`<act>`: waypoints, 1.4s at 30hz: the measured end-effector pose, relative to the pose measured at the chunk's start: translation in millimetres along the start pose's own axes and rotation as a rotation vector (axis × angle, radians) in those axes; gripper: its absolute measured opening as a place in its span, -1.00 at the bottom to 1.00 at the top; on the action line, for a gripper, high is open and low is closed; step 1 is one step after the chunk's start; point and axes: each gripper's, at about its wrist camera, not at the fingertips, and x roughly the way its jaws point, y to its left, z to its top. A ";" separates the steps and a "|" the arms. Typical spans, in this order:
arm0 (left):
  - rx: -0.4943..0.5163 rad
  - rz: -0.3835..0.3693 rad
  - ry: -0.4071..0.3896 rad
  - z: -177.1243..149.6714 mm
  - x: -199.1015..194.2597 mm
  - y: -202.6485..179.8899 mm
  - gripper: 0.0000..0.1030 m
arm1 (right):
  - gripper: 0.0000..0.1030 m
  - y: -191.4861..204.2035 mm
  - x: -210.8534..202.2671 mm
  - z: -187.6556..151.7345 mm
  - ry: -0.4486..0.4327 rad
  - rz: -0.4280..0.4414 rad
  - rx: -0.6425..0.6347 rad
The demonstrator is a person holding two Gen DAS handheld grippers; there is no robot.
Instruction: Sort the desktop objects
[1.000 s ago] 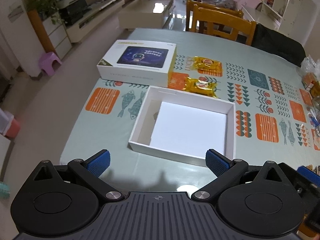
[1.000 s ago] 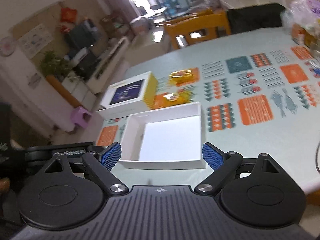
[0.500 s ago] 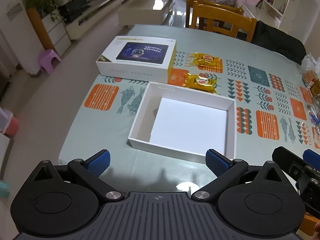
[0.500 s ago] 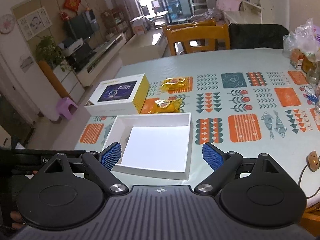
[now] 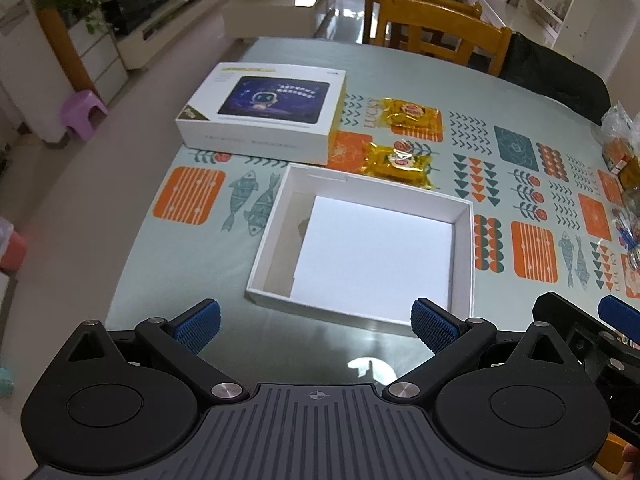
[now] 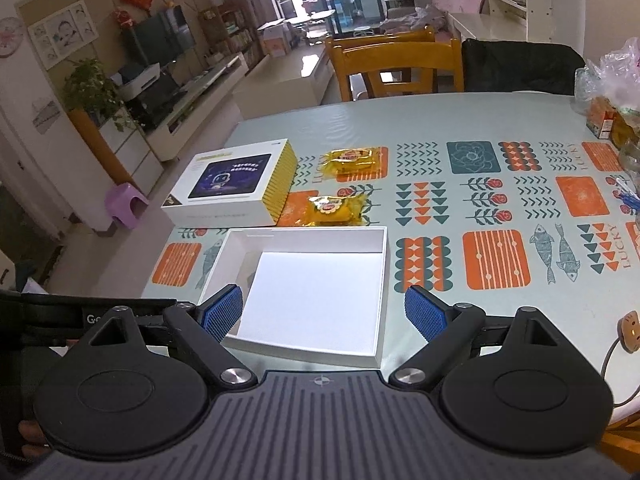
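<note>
An open, empty white box (image 5: 464, 240) (image 6: 384, 248) lies on the patterned tablecloth near the table's front edge. Behind it lie two yellow snack packets, one near (image 5: 398, 160) (image 6: 334, 208) and one farther (image 5: 412, 114) (image 6: 352, 158). A closed white tablet box (image 5: 260, 110) (image 6: 232, 182) lies at the back left. My left gripper (image 5: 316, 324) is open and empty, hovering before the white box. My right gripper (image 6: 324, 314) is open and empty, over the box's front edge; it also shows at the right edge of the left wrist view (image 5: 580, 328).
Plastic bags with snacks (image 6: 612, 92) sit at the table's right edge. A cable with a small brown charm (image 6: 630, 330) lies at the front right. Wooden chairs (image 6: 396, 66) stand behind the table. The table's left edge drops to the floor.
Both grippers have shifted slightly; the right wrist view steadied and tilted up to level. The right gripper came into the left wrist view. Nothing on the table moved.
</note>
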 end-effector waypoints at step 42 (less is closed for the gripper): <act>0.174 -0.014 0.123 127.9 146.7 30.2 1.00 | 1.00 43.4 183.7 96.1 0.137 -0.249 0.078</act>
